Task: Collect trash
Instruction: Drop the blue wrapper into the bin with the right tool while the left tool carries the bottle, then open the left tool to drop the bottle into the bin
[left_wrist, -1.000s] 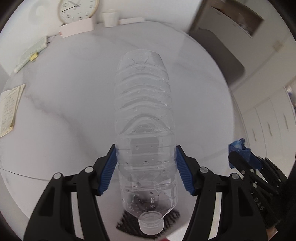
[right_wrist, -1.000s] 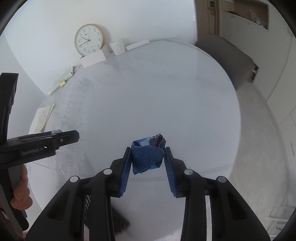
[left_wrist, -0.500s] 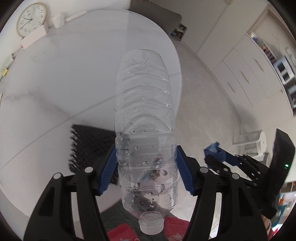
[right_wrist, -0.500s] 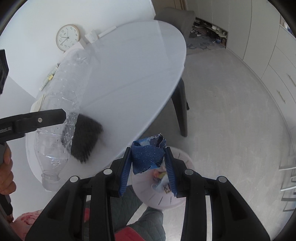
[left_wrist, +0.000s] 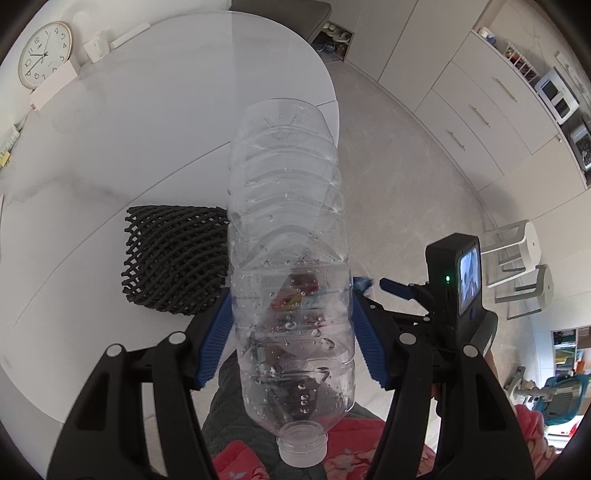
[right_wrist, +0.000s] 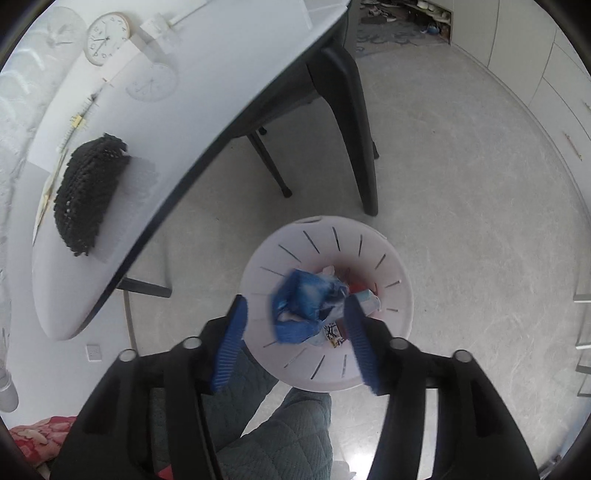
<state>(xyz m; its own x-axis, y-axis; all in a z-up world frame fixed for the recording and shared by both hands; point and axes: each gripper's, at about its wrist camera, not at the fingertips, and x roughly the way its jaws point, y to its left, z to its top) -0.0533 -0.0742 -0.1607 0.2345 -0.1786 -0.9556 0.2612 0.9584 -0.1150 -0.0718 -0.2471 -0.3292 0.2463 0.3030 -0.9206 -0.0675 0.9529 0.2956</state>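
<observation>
Right wrist view: my right gripper (right_wrist: 295, 343) points steeply down over the round white slotted plastic bin (right_wrist: 400, 295) on the floor. Its jaws have just been opening and now stand apart. The crumpled blue wrapper (right_wrist: 306, 306) lies between them, blurred and clear of both pads, so I judge it released and dropping onto the trash already in the bin.

Left wrist view: my left gripper (left_wrist: 291, 332) has its jaws clamped on the clear ribbed plastic bottle (left_wrist: 288, 229), the blue pads pressing its lower body from 9 and 3 o'clock. The bottle's long axis runs along the jaws, white cap (left_wrist: 302, 448) at 6 o'clock nearest the camera, base toward 12 o'clock.

Governing relation: the bin sits directly under the right jaws, while the left view shows my right gripper at about 3 o'clock of the bottle. I judge that the bottle must travel toward 3 o'clock to come over the bin, and that the right hand is the nearer one.

Differences between views: only the right view shows the bin. The black mesh net (left_wrist: 173, 258) shows in both, lying on the white bench (left_wrist: 147, 129) near its edge, at 9 o'clock of the bottle in the left view.
</observation>
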